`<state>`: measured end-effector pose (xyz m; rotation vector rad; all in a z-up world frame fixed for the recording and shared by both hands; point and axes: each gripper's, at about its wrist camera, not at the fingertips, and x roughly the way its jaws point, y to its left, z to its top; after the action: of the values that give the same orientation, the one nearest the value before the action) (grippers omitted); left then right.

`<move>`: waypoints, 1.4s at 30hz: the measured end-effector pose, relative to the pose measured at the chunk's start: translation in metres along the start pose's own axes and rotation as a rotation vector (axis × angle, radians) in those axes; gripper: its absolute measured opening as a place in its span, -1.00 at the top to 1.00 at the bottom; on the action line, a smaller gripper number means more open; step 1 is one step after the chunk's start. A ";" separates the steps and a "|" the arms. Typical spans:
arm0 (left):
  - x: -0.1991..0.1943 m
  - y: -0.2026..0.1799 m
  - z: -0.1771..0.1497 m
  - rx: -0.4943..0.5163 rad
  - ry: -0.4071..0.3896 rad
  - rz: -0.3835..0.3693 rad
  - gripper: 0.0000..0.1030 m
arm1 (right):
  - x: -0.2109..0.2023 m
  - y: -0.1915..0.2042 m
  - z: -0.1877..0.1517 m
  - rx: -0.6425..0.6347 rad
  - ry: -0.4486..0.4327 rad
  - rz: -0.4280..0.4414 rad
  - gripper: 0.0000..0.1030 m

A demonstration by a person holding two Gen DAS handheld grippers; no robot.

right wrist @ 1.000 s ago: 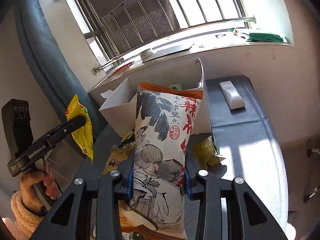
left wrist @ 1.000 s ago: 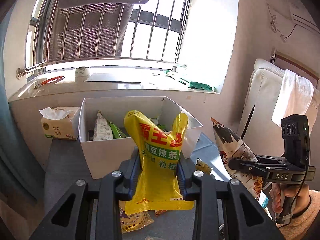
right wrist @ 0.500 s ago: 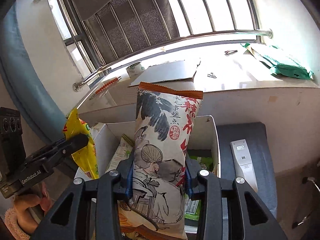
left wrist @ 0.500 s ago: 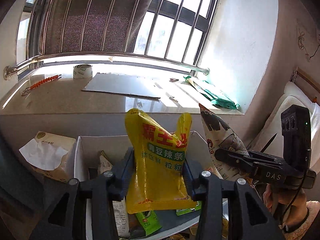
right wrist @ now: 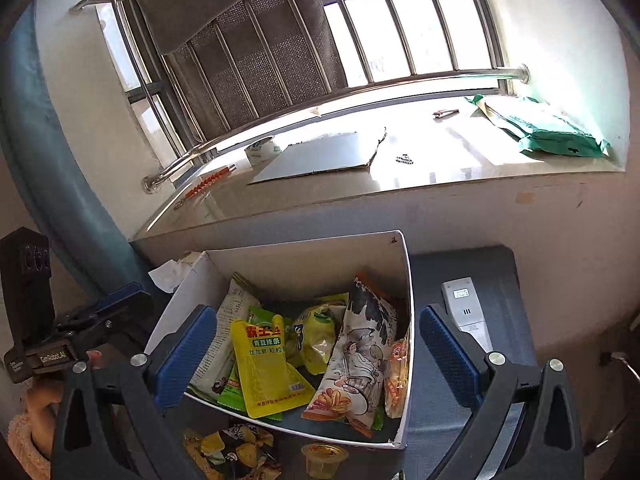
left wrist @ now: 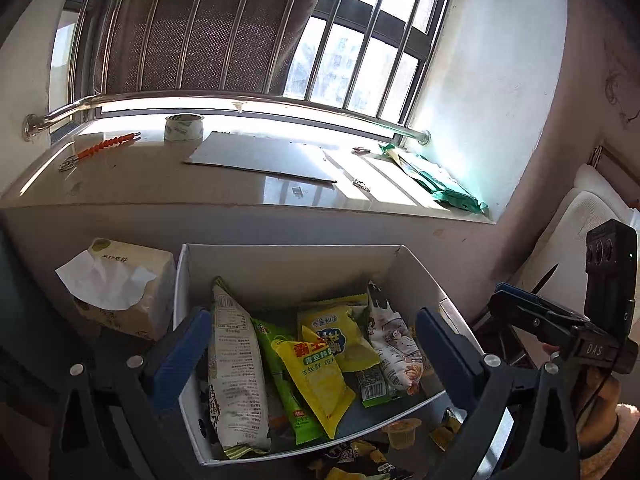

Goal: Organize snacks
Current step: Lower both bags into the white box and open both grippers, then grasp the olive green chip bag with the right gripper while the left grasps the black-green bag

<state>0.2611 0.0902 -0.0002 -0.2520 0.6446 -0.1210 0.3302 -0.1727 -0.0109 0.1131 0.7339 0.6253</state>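
Note:
A white cardboard box [left wrist: 288,264] [right wrist: 312,260] holds several snack packs. The yellow pouch [left wrist: 316,380] [right wrist: 266,368] lies in its middle. The white illustrated bag [left wrist: 394,348] [right wrist: 356,352] leans at its right side. My left gripper [left wrist: 312,356] is open and empty above the box. My right gripper [right wrist: 316,356] is open and empty above the box. The right gripper also shows at the right edge of the left wrist view [left wrist: 560,320]. The left gripper shows at the left edge of the right wrist view [right wrist: 80,320].
A tissue pack [left wrist: 120,292] stands left of the box. A white remote [right wrist: 466,308] lies right of it on the grey table [right wrist: 492,272]. Loose snacks [right wrist: 232,456] and a jelly cup [right wrist: 324,460] lie in front. The windowsill [left wrist: 240,184] is behind.
Both grippers opened and let go. The yellow pouch and the white illustrated bag dropped into the box.

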 end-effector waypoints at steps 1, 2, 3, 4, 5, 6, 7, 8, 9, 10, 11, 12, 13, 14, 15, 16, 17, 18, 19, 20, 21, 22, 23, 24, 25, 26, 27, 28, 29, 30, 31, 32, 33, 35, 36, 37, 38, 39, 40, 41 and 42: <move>-0.009 -0.004 -0.004 0.016 -0.012 -0.008 -1.00 | -0.009 0.004 -0.007 -0.016 -0.008 0.013 -1.00; -0.020 -0.008 -0.010 0.040 -0.022 -0.005 -1.00 | -0.017 0.008 -0.014 -0.031 -0.008 0.016 -1.00; -0.031 -0.013 -0.018 0.069 -0.034 0.004 -1.00 | -0.026 0.011 -0.023 -0.048 -0.011 0.020 -1.00; -0.041 -0.018 -0.026 0.095 -0.046 0.012 -1.00 | -0.036 0.015 -0.032 -0.063 -0.019 0.024 -1.00; -0.050 -0.023 -0.037 0.118 -0.055 0.017 -1.00 | -0.046 0.018 -0.043 -0.079 -0.029 0.031 -1.00; -0.059 -0.026 -0.047 0.134 -0.059 0.014 -1.00 | -0.055 0.020 -0.053 -0.087 -0.037 0.035 -1.00; -0.066 -0.029 -0.057 0.140 -0.058 0.010 -1.00 | -0.064 0.022 -0.066 -0.093 -0.040 0.031 -1.00; -0.072 -0.032 -0.068 0.144 -0.054 0.006 -1.00 | -0.071 0.023 -0.077 -0.099 -0.042 0.030 -1.00; -0.077 -0.034 -0.080 0.150 -0.050 0.000 -1.00 | -0.078 0.024 -0.090 -0.106 -0.043 0.027 -1.00; -0.082 -0.037 -0.091 0.157 -0.049 0.001 -1.00 | -0.084 0.026 -0.103 -0.113 -0.040 0.019 -1.00; -0.088 -0.040 -0.103 0.167 -0.052 0.005 -1.00 | -0.089 0.026 -0.118 -0.114 -0.040 0.010 -1.00; -0.092 -0.043 -0.114 0.174 -0.049 0.004 -1.00 | -0.094 0.026 -0.132 -0.109 -0.041 0.005 -1.00; -0.096 -0.045 -0.126 0.177 -0.043 0.011 -1.00 | -0.098 0.025 -0.147 -0.102 -0.033 0.002 -1.00; -0.100 -0.048 -0.137 0.176 -0.043 0.018 -1.00 | -0.101 0.024 -0.162 -0.090 -0.022 -0.007 -1.00; -0.102 -0.049 -0.147 0.168 -0.041 0.014 -1.00 | -0.103 0.022 -0.176 -0.075 -0.011 -0.018 -1.00; -0.105 -0.051 -0.158 0.160 -0.031 0.009 -1.00 | -0.105 0.019 -0.191 -0.055 0.001 -0.028 -1.00; -0.108 -0.053 -0.167 0.153 -0.031 0.007 -1.00 | -0.106 0.017 -0.203 -0.039 0.018 -0.038 -1.00; -0.112 -0.054 -0.177 0.133 -0.042 0.008 -1.00 | -0.106 0.016 -0.214 -0.031 0.037 -0.045 -1.00; -0.113 -0.054 -0.184 0.113 -0.044 0.007 -1.00 | -0.105 0.016 -0.223 -0.036 0.060 -0.055 -1.00; -0.114 -0.056 -0.192 0.096 -0.035 -0.005 -1.00 | -0.103 0.017 -0.229 -0.050 0.079 -0.066 -1.00; -0.116 -0.057 -0.200 0.086 -0.034 -0.019 -1.00 | -0.101 0.017 -0.234 -0.072 0.101 -0.083 -1.00; -0.117 -0.059 -0.205 0.085 -0.038 -0.024 -1.00 | -0.099 0.017 -0.236 -0.094 0.114 -0.107 -1.00; -0.119 -0.061 -0.211 0.092 -0.036 -0.022 -1.00 | -0.099 0.018 -0.238 -0.113 0.117 -0.130 -1.00; -0.119 -0.063 -0.215 0.099 -0.028 -0.013 -1.00 | -0.099 0.017 -0.239 -0.120 0.114 -0.139 -1.00; -0.119 -0.065 -0.217 0.100 -0.023 -0.004 -1.00 | -0.098 0.017 -0.238 -0.120 0.111 -0.142 -1.00; -0.120 -0.065 -0.221 0.093 -0.019 -0.004 -1.00 | -0.097 0.016 -0.237 -0.120 0.113 -0.142 -1.00; -0.120 -0.064 -0.224 0.083 -0.012 -0.014 -1.00 | -0.094 0.016 -0.235 -0.121 0.119 -0.145 -1.00; -0.120 -0.062 -0.226 0.071 -0.005 -0.022 -1.00 | -0.091 0.017 -0.233 -0.131 0.124 -0.154 -1.00; -0.120 -0.060 -0.228 0.061 -0.001 -0.025 -1.00 | -0.088 0.017 -0.231 -0.143 0.123 -0.156 -1.00; -0.119 -0.058 -0.229 0.055 0.007 -0.027 -1.00 | -0.084 0.017 -0.229 -0.151 0.123 -0.161 -1.00; -0.118 -0.057 -0.230 0.052 0.015 -0.024 -1.00 | -0.078 0.016 -0.225 -0.157 0.128 -0.176 -1.00; -0.118 -0.055 -0.231 0.049 0.015 -0.015 -1.00 | -0.072 0.014 -0.222 -0.162 0.135 -0.184 -1.00; -0.117 -0.054 -0.232 0.048 0.016 -0.010 -1.00 | -0.066 0.012 -0.218 -0.166 0.146 -0.191 -1.00; -0.117 -0.051 -0.232 0.044 0.017 -0.008 -1.00 | -0.053 0.007 -0.208 -0.179 0.155 -0.194 -1.00; -0.117 -0.050 -0.232 0.040 0.017 -0.008 -1.00 | -0.046 0.004 -0.203 -0.186 0.163 -0.195 -1.00; -0.116 -0.049 -0.232 0.037 0.020 -0.007 -1.00 | -0.038 0.002 -0.197 -0.194 0.178 -0.204 -1.00; -0.115 -0.049 -0.232 0.037 0.025 -0.006 -1.00 | -0.030 -0.001 -0.192 -0.202 0.189 -0.210 -1.00; -0.114 -0.049 -0.232 0.037 0.026 -0.003 -1.00 | -0.021 -0.004 -0.188 -0.212 0.200 -0.223 -1.00; -0.113 -0.048 -0.232 0.038 0.028 -0.001 -1.00 | -0.013 -0.007 -0.184 -0.218 0.212 -0.237 -1.00; -0.113 -0.048 -0.232 0.039 0.031 -0.001 -1.00 | -0.005 -0.011 -0.180 -0.222 0.228 -0.248 -1.00; -0.112 -0.048 -0.232 0.041 0.031 0.000 -1.00 | 0.001 -0.013 -0.178 -0.222 0.240 -0.254 -1.00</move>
<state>0.0295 0.0205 -0.1012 -0.2113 0.6723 -0.1379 0.2205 -0.2029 -0.1482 -0.2606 0.8885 0.4767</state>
